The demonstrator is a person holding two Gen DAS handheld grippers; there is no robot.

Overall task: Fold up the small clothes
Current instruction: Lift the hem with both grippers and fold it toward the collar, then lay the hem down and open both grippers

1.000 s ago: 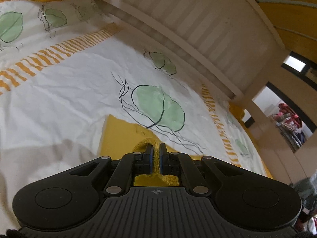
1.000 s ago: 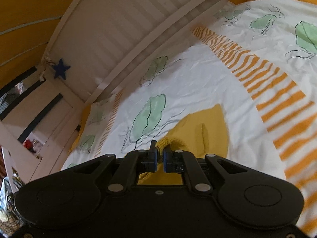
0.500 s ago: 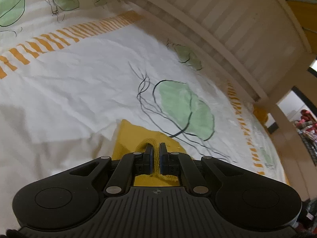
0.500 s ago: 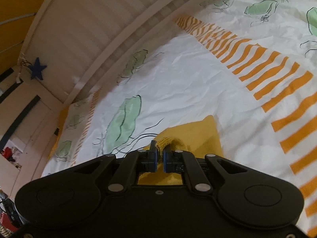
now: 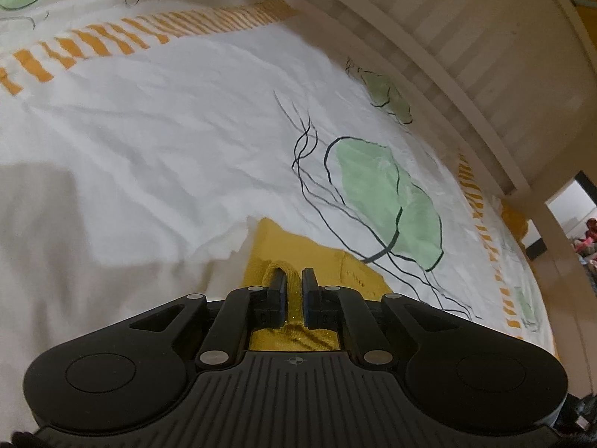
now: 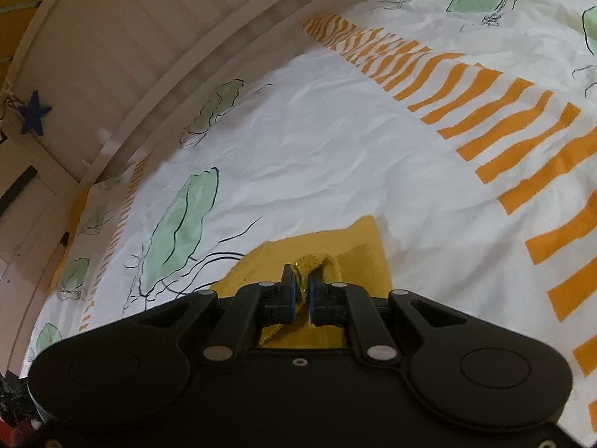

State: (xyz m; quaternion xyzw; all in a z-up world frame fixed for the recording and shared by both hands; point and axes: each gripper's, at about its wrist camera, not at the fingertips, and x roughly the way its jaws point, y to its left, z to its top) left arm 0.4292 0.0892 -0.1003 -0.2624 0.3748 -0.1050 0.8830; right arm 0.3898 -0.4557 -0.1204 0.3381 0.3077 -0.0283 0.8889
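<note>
A small yellow knit garment point(image 5: 298, 248) lies on a white bedsheet point(image 5: 168, 130) printed with green leaves and orange stripes. My left gripper point(image 5: 294, 280) pinches a folded hem of it; the jaws are starting to open, and the cloth still sits between the pads and loops over the left fingertip. In the right wrist view the same garment point(image 6: 358, 240) spreads flat ahead of my right gripper point(image 6: 302, 278). Its jaws are also opening, with a bunched edge of yellow cloth still caught between the blue pads. Both grippers are low over the bed.
A white slatted bed rail point(image 5: 447, 56) runs along the far side of the bed point(image 6: 149, 56). A blue star point(image 6: 33, 117) hangs on it at the left. A doorway point(image 5: 567, 205) shows past the bed's end post.
Both grippers have come down and forward toward the sheet, carrying the yellow garment's edge with them. The garment now lies flatter on the bed. The gap between the right pads is slightly wider.
</note>
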